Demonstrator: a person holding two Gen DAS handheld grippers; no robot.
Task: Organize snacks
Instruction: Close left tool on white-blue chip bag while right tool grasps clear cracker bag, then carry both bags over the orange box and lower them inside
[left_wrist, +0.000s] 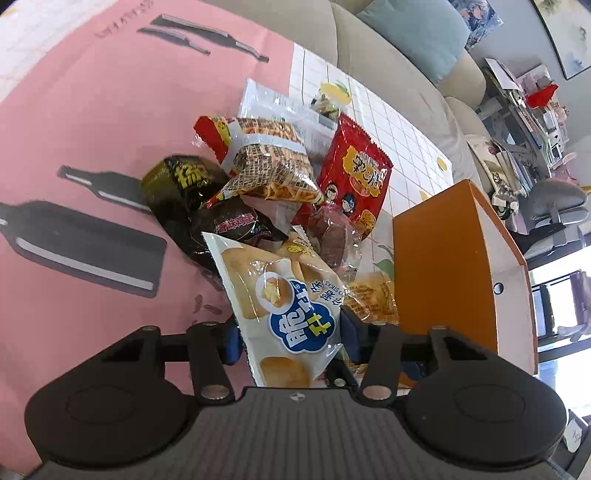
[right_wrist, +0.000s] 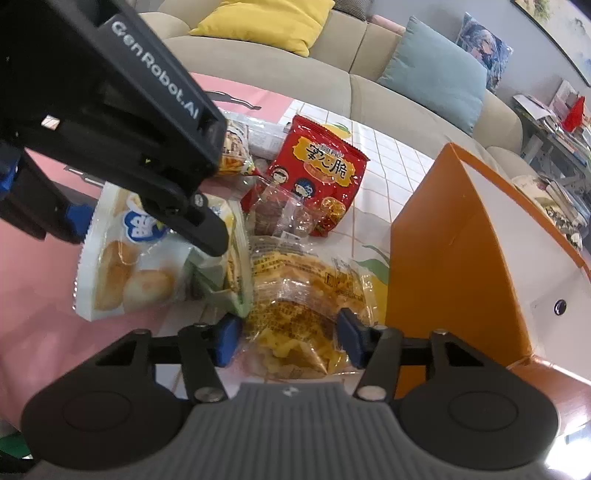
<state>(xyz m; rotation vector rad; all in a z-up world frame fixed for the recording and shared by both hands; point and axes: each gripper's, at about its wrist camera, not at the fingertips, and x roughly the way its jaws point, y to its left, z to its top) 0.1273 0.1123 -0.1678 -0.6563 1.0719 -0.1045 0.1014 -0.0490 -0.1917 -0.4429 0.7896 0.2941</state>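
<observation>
A pile of snack bags lies where the pink mat (left_wrist: 74, 325) meets the white tiled cloth (left_wrist: 391, 122). My left gripper (left_wrist: 291, 341) is shut on a white bread-stick bag (left_wrist: 284, 295) with a blue logo, one blue pad against each side. In the right wrist view that gripper (right_wrist: 144, 229) comes in from the upper left with the same bag (right_wrist: 125, 269) tilted in it. My right gripper (right_wrist: 288, 339) is shut on a clear bag of yellow crisps (right_wrist: 295, 302), right beside an open orange box (right_wrist: 443, 258).
A red crisp bag (left_wrist: 354, 177), a checked noodle-snack pack (left_wrist: 266, 158), a black bag (left_wrist: 177, 184) and small clear-wrapped snacks (right_wrist: 284, 214) remain heaped behind. The orange box (left_wrist: 443, 277) stands at the right. A beige sofa (right_wrist: 369, 48) with cushions lies beyond the table.
</observation>
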